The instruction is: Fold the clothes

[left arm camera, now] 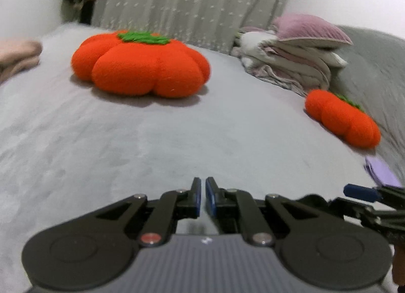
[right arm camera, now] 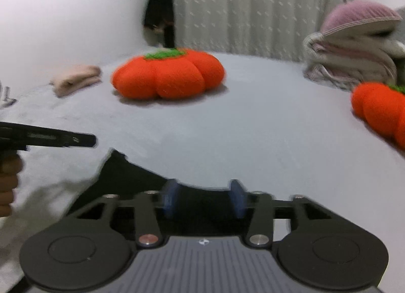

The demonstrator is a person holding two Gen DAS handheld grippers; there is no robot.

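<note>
At the bottom of the left wrist view, the left tool [left arm camera: 203, 193] has its blue pads pressed nearly together with nothing between them, poised over bare grey bedding. A small pale logo mark sits on the ribbed grey housing below the fingers; it is too small to read.

In the right wrist view, the right tool [right arm camera: 204, 199] stands spread, its blue pads apart over the edge of a dark garment [right arm camera: 121, 179] that lies at the lower centre-left of the frame, nothing pinched. At the left edge a hand [right arm camera: 7, 186] grips the other tool's handle.

The bed [left arm camera: 126, 141] offers a wide open stretch of grey cover through the middle of both frames. Beyond it lies a large orange pumpkin cushion [left arm camera: 139, 65], centre-left. A smaller orange cushion [left arm camera: 341, 120] rests at the right, near the bed's edge. A folded pink garment [right arm camera: 76, 79] lies at the far left. A stack of folded bedding [left arm camera: 291, 62] topped by a mauve pillow sits upper right, before a pale curtain [left arm camera: 189, 1].
</note>
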